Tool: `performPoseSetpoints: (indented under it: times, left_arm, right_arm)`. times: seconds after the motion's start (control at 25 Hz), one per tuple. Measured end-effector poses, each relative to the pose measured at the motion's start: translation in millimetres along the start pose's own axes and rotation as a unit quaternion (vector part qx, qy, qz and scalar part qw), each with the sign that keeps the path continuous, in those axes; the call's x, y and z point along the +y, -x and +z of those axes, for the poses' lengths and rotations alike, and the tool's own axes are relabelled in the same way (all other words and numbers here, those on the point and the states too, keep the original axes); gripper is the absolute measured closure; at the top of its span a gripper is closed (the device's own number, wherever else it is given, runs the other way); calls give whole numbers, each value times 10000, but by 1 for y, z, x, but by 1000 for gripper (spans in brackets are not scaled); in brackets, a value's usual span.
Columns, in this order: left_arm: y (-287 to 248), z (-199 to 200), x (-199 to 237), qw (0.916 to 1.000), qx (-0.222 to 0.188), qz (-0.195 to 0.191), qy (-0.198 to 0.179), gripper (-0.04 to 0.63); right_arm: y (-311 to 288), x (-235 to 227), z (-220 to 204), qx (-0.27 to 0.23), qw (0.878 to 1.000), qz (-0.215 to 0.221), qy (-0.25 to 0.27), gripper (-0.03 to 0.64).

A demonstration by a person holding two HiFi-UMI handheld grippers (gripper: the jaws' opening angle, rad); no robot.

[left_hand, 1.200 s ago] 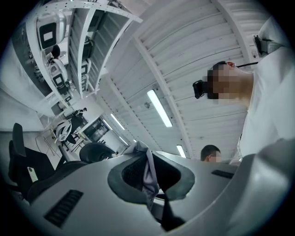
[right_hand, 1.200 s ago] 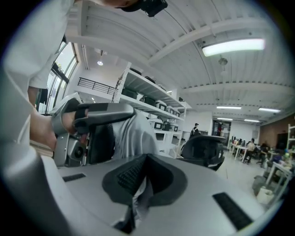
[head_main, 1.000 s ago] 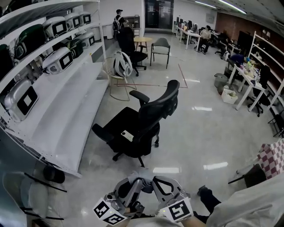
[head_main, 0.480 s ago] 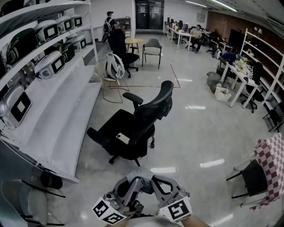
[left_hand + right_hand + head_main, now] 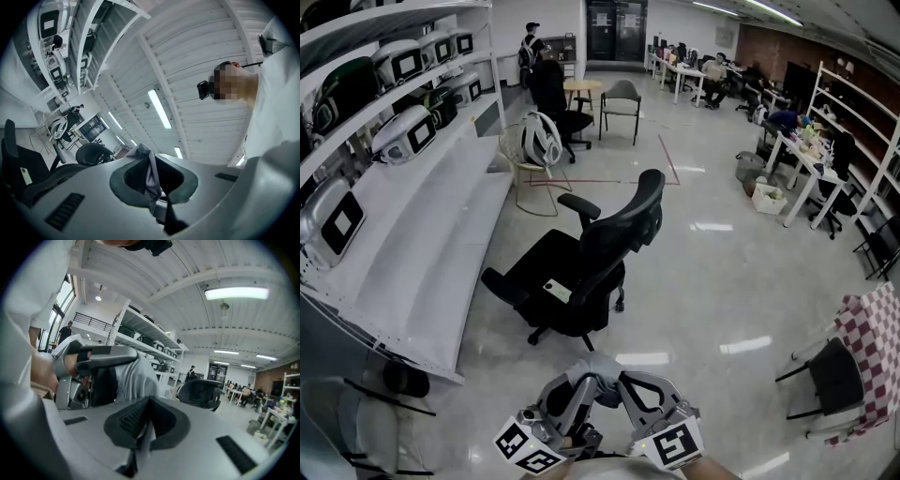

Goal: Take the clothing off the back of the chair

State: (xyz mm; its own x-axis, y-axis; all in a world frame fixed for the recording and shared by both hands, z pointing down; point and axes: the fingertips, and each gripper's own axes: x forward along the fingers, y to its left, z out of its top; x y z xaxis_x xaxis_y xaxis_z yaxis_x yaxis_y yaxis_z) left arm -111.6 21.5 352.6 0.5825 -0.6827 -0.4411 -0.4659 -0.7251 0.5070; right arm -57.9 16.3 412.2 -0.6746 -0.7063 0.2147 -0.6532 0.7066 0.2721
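up close, the left gripper (image 5: 150,183) and the right gripper (image 5: 140,430) are each pinched shut on a thin fold of one pale grey piece of clothing (image 5: 592,368). it hangs low in front of the body, and the two sets of tips sit almost together. it looks light, soft and limp, so it should sag and swing rather than keep a shape. thin fabric can slip out of a narrow bite, so a thicker hem or seam is likely the safer hold, with the grips spread wider to stop it trailing.

just ahead, the black office chair (image 5: 581,272) shows a bare back, well apart from the clothing, so i judge the lift off it is done. shiny open floor (image 5: 712,309) lies ahead and to the right, while the edge of the long white shelf (image 5: 422,244) crowds the left. further right, another chair carries a checked cloth (image 5: 867,337) over its back, untouched.
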Motion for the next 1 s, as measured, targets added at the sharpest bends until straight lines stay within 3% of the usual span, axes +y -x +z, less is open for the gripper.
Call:
performPoseSetpoints:
  times: [1.0]
  left_arm:
    - [5, -14, -13, 9999, -27, 142, 64, 571]
  right_arm:
    - [19, 3, -4, -21, 10000, 95, -16, 600]
